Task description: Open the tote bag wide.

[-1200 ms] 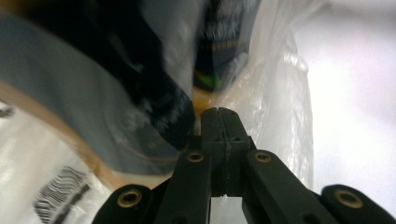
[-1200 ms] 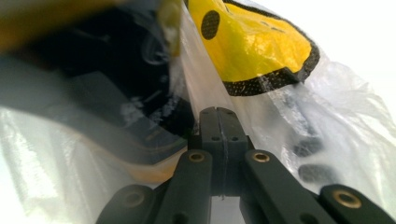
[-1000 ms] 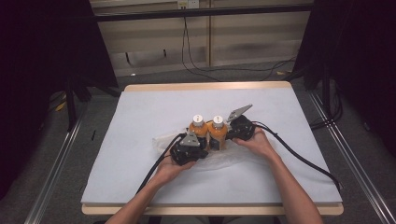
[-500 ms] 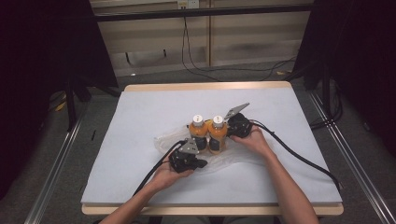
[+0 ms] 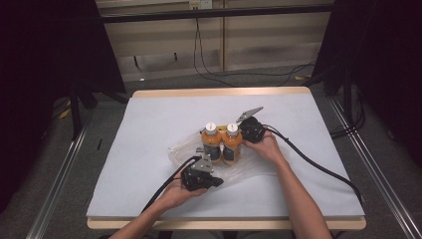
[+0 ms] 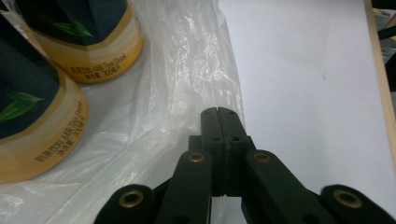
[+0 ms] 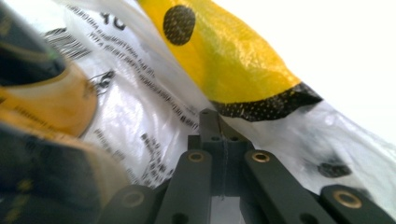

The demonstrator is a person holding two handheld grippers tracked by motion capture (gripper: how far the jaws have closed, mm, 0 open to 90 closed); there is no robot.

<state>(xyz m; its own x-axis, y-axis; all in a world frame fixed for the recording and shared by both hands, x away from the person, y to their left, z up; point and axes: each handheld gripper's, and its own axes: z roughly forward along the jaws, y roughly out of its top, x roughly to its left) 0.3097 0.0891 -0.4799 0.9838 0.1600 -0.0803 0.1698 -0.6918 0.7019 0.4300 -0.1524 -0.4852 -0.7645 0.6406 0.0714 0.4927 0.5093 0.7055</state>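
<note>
**Both grippers closed at a crinkled bag with two bottles**

The left gripper (image 6: pixel 217 112) is lying low near the table's front, jaws pressed together, its tips sitting at the edge of the plastic bag (image 6: pixel 187 70); whether a fold of film is caught between them cannot be told. The right gripper (image 7: pixel 215 114) is likewise showing its jaws together, tips against the printed film, and a pinch there cannot be judged either. In the high view the left gripper (image 5: pixel 201 175) is resting in a palm-up left hand (image 5: pixel 179 191), while the right hand (image 5: pixel 266 147) is wrapping the right gripper (image 5: pixel 251 129) just beside the bottles.

The two bottles (image 5: pixel 221 142) are standing upright side by side at the table's middle, long axes vertical, white caps up, orange bodies banded with dark labels. The bag is spreading thin, clear and wrinkled beneath and around them on the pale grey table (image 5: pixel 149 129), with a yellow and black printed patch (image 7: pixel 224 56).
</note>
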